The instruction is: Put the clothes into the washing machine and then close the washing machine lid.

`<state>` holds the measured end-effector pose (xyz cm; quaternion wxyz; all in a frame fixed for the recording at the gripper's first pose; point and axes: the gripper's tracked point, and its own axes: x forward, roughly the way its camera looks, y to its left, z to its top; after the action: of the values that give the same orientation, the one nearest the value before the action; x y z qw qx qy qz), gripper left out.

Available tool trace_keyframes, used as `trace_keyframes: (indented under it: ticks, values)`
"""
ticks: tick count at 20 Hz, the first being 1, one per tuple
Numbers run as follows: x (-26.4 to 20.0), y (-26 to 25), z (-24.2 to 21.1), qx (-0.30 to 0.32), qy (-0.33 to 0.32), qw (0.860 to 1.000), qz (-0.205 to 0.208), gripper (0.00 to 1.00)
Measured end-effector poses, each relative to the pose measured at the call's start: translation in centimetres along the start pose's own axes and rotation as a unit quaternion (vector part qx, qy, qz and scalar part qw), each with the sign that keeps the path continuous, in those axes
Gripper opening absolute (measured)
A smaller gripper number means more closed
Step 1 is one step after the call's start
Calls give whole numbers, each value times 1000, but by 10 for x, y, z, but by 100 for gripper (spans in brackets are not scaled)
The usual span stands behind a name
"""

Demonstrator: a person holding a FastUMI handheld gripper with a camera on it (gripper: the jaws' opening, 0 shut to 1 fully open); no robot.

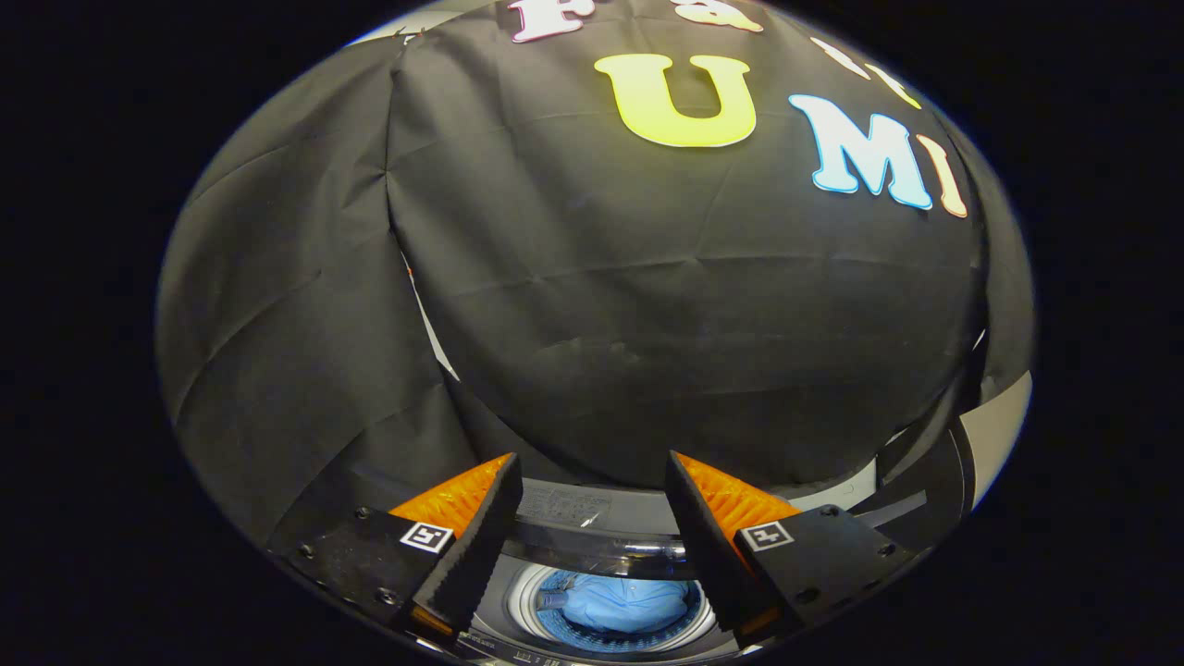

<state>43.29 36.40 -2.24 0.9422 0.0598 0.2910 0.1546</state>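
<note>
The gripper (592, 504) hangs above the washer (606, 546), jaws spread wide and holding nothing. Blue clothes (622, 606) lie in the washer's drum, below the gap between the fingers. A label on the washer's rim is too blurred to read.

A creased black cloth wall (647, 305) hangs behind, with pale strips (1004, 430) showing past its edge.

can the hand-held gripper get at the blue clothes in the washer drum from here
Probably yes. The hand-held gripper is open above the washing machine, and the blue clothes lie in the uncovered drum below the fingers, with nothing between.
</note>
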Motion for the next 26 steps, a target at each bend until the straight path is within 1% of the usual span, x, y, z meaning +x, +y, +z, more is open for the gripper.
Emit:
trace_keyframes:
  ticks: [12,16,18,21,23,26]
  values:
    - [-20,8,-23,-3,-6,1000,12,97]
    - [-35,13,-43,1,-7,1000,30,97]
    - [-44,18,-56,4,-15,999,39,96]
    - [-55,20,-80,6,-18,999,41,96]
    - [-60,25,-109,22,-3,999,50,96]
    - [-68,21,-151,22,15,999,41,98]
